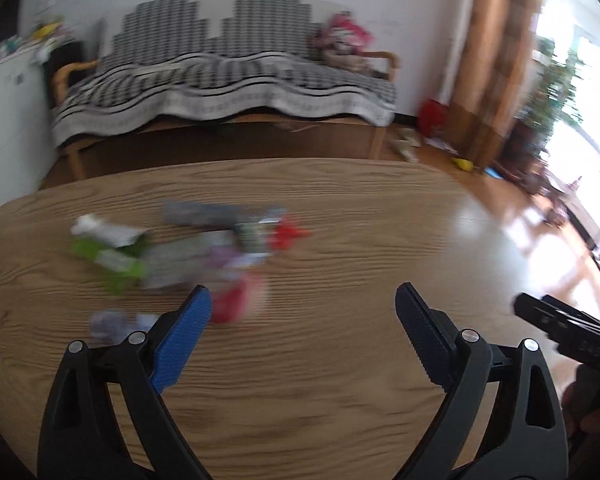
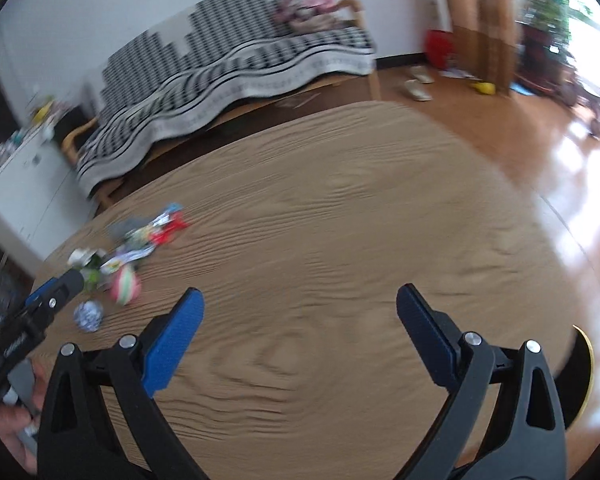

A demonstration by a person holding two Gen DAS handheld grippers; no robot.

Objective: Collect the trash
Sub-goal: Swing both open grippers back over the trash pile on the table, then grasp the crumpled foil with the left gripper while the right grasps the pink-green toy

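Both grippers hung over the wooden table [image 1: 340, 420], and nothing sat between either pair of blue pads. Left gripper [image 1: 304, 300] first: jaws spread wide, empty, bare wood grain showing in the gap. Same story for the right gripper [image 2: 300, 300], jaws splayed apart over plain tabletop, gripping nothing.

Everything was smeared with motion blur, so the small stuff was hard to read. Still, the trash pile [image 1: 188, 248] was there on the table, at about eleven o'clock from the left gripper's tips and close to them. Green packaging [image 1: 112, 260] lay at the pile's nine o'clock edge, a red wrapper [image 1: 286, 234] at its two o'clock, a grey piece [image 1: 198, 214] at the far side. A red and white item [image 1: 236, 300] sat just beside the left blue pad, and a crumpled blue-and-white ball [image 1: 112, 322] lay at nine o'clock of that pad, apart from the heap.

From the right wrist camera, the same pile sat well off at ten o'clock, with the left gripper's body and the hand [image 2: 12, 432] holding it at the eight o'clock edge. Beyond the table stood a sofa [image 1: 228, 76] under a checked black-and-white cover, at twelve o'clock, with a brown curtain [image 1: 496, 60] at two o'clock.
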